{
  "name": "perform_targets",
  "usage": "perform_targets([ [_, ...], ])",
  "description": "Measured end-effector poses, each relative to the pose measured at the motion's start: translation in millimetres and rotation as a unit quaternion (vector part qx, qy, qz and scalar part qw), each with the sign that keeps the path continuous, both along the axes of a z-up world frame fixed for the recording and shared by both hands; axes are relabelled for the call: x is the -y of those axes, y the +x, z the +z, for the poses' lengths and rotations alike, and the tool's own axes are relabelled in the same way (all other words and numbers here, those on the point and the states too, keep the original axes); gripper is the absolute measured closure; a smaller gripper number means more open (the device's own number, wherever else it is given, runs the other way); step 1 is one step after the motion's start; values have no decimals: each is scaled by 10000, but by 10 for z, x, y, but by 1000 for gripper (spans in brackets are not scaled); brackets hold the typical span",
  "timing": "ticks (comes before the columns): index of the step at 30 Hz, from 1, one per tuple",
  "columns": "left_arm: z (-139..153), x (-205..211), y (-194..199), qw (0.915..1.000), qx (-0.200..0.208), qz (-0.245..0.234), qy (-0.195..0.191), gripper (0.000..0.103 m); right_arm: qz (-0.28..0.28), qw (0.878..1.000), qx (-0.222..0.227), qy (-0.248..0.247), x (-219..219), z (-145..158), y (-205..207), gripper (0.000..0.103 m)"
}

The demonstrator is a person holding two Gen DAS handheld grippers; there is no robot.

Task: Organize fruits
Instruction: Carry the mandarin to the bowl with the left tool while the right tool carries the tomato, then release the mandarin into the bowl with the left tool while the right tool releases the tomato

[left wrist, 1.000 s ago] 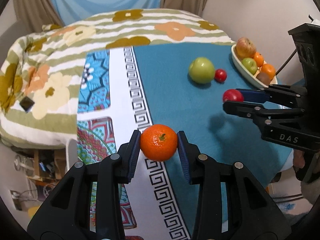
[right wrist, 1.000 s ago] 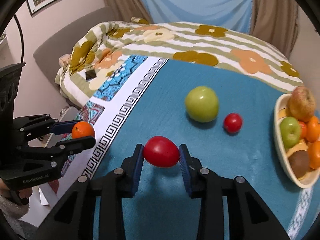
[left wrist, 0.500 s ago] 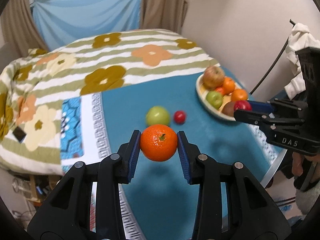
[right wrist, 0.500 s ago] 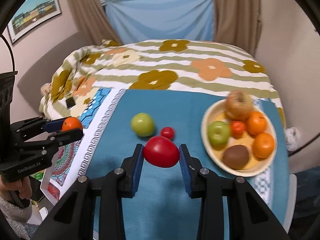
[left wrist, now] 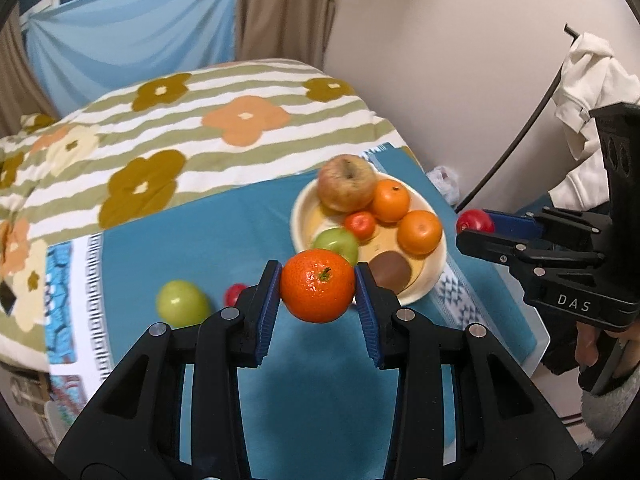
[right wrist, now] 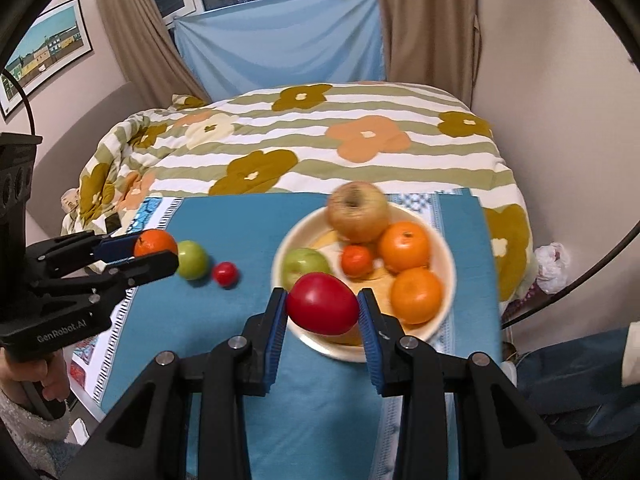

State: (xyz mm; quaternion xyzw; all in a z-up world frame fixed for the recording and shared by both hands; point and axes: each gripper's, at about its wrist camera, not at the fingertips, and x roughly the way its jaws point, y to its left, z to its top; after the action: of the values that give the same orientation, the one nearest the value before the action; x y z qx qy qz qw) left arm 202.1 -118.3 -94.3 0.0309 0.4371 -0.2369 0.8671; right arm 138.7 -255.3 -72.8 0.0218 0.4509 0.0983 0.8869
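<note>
Between the jaws, a glossy orange mandarin (left wrist: 318,290) with green stem.

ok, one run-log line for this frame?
left hand-held gripper: shut on mandarin | right hand-held gripper: shut on red fruit | plate: six fruits | cloth: green apple, small red fruit

A home bedroom: a bed under a striped, flower-patterned duvet (right wrist: 320,148), beige curtains (right wrist: 432,20) at the window, a framed picture (right wrist: 44,50)

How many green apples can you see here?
2. One green apple lies in the bowl, beside the small tangerine. The other sits on the blue cloth, next to a small red fruit. More may hide under the pile.
</note>
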Motion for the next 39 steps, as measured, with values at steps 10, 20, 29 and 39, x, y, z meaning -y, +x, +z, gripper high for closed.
perform_targets([
  [10,-406,755,301,9992,-318,-4,230,62,75,9996,-220,139,605,-265,273,70],
  [20,-682,1190,489,9980,-418,-27,474,62,108,9991,-345,211,966,-447,452,70],
  [29,-467,1062,396,9981,3,67,606,0,146,9989,-291,343,1047,-463,547,70],
  [39,-326,628,278,9965,-50,547,623,0,500,9977,-275,376,848,-450,655,70],
])
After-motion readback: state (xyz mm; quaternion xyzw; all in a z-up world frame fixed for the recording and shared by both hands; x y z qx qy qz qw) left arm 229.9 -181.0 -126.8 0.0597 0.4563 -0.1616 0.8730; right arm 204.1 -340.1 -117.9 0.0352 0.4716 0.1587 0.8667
